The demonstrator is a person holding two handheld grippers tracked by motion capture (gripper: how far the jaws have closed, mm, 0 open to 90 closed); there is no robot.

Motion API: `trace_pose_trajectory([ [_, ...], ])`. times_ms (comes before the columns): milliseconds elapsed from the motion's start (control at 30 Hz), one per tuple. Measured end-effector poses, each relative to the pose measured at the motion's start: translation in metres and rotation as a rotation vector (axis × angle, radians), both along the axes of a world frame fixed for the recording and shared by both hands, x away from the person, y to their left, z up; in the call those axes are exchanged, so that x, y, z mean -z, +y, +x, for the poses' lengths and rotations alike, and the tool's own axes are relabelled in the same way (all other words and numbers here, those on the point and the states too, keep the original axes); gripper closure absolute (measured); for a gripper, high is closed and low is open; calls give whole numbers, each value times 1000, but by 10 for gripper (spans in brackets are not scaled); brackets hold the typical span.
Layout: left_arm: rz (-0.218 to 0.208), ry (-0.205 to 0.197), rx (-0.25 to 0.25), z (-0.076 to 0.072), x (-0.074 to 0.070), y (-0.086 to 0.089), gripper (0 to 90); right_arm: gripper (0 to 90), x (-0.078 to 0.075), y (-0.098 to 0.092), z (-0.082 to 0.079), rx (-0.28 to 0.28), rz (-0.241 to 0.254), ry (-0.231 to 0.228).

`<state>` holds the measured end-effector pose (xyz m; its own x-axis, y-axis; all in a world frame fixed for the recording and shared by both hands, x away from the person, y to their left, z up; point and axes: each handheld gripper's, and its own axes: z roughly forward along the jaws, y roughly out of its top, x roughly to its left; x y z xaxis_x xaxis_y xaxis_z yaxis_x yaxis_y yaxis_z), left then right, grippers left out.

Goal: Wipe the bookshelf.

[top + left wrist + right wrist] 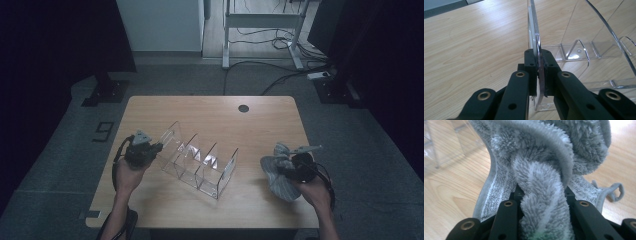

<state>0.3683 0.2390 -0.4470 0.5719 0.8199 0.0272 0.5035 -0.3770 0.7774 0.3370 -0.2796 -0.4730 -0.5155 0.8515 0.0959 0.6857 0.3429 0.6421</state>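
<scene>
A clear acrylic rack (197, 161) with several upright dividers stands at the middle of the wooden table (215, 112). My left gripper (150, 150) is shut on the rack's left end wall (534, 37); in the left gripper view the thin clear plate is pinched between both pads (540, 72). At the right, a fluffy grey cloth (279, 170) is bunched up, and my right gripper (290, 167) is shut on a thick fold of it (541, 195), which bulges up between the jaws. A small hanging loop (615, 191) trails from the cloth's edge.
A round cable hole (243, 108) sits near the table's far edge. Beyond the table are a desk frame with cables (262, 35) on the floor and dark stands at both sides. Bare wood lies between the rack and the cloth.
</scene>
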Motion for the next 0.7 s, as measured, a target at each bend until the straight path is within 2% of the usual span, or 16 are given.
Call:
trace_pose_trajectory([
  [300,3,-1,-2,0,0,0,850,669,-16,17,-4,-60,42,-57],
  [700,-1,3,5,1,0,0,854,668,-30,54,-2,-160,84,-110],
])
